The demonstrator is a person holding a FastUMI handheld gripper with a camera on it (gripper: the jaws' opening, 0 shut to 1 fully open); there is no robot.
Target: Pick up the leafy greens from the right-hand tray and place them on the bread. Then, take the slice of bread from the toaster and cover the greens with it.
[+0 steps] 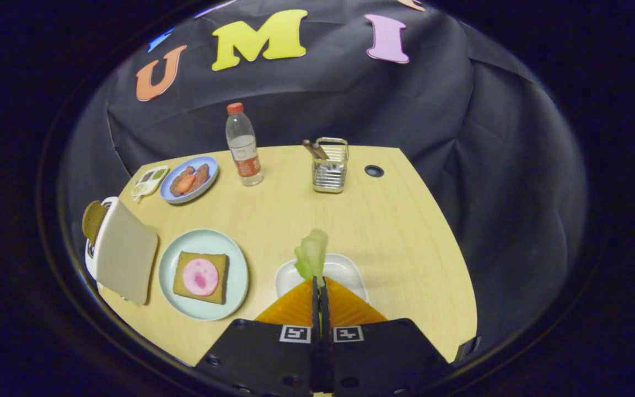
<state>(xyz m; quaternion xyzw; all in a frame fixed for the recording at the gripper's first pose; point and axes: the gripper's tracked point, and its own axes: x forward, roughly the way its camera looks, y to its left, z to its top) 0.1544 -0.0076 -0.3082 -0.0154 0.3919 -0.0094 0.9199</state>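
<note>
We see a test booth set up like a kitchen. Black cloth [317, 99] hangs behind a wooden table [383, 231]. A toaster [122, 256] and plates of food [203, 274] sit there.

white tray [345, 270]: near half behind gripper [319, 284] | toaster [122, 253] bread [92, 220]: mostly hidden

Tongs [319, 282] pinched on leafy greens [312, 253] above white tray [345, 270]

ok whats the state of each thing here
fingers: shut on the leafy greens
leafy greens: lifted above the white tray
white tray: emptied
bread on plate: open, pink slice on top
toaster: bread slice still in slot
bottle: capped, upright
</note>
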